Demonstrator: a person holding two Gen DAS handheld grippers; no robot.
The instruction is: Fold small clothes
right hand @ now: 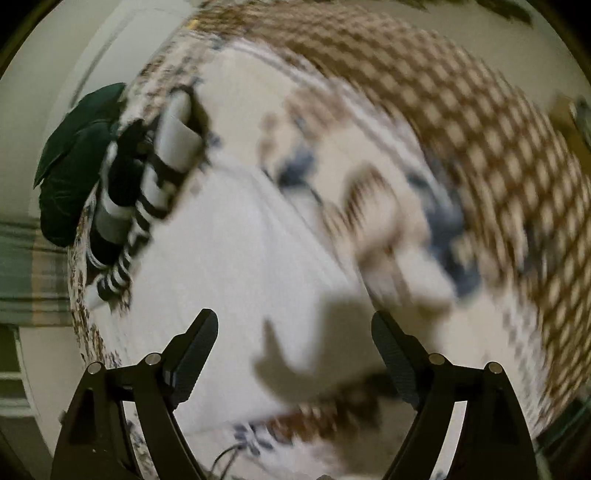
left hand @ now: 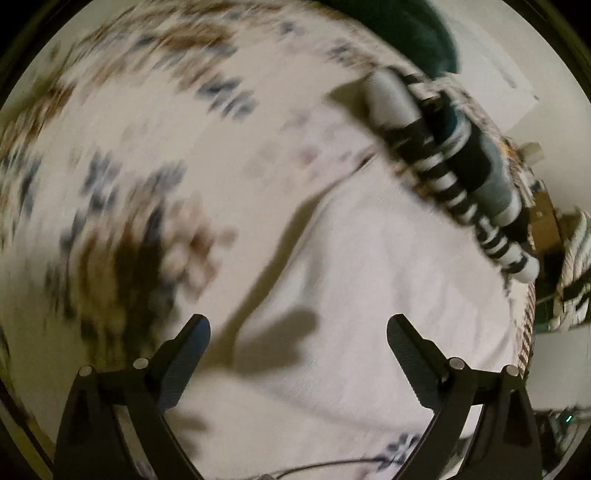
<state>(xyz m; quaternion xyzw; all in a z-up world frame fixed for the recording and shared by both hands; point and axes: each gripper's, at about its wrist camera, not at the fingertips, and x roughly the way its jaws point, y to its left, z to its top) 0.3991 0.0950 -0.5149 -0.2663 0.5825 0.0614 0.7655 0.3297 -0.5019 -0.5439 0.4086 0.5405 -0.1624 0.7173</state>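
A white garment (left hand: 369, 295) lies flat on a patterned cloth (left hand: 129, 155); it also shows in the right wrist view (right hand: 229, 258). My left gripper (left hand: 298, 328) is open and empty, hovering just above the white garment. My right gripper (right hand: 294, 325) is open and empty above the same garment, near its edge. Both views are motion-blurred. A row of folded black, white and striped clothes (left hand: 454, 162) lies beyond the garment, and shows at the left in the right wrist view (right hand: 140, 192).
A dark green cloth (left hand: 413, 33) lies past the folded row, also visible in the right wrist view (right hand: 74, 166). The patterned cloth has a brown checked area (right hand: 461, 129). A thin cable (left hand: 332, 463) lies near the bottom edge.
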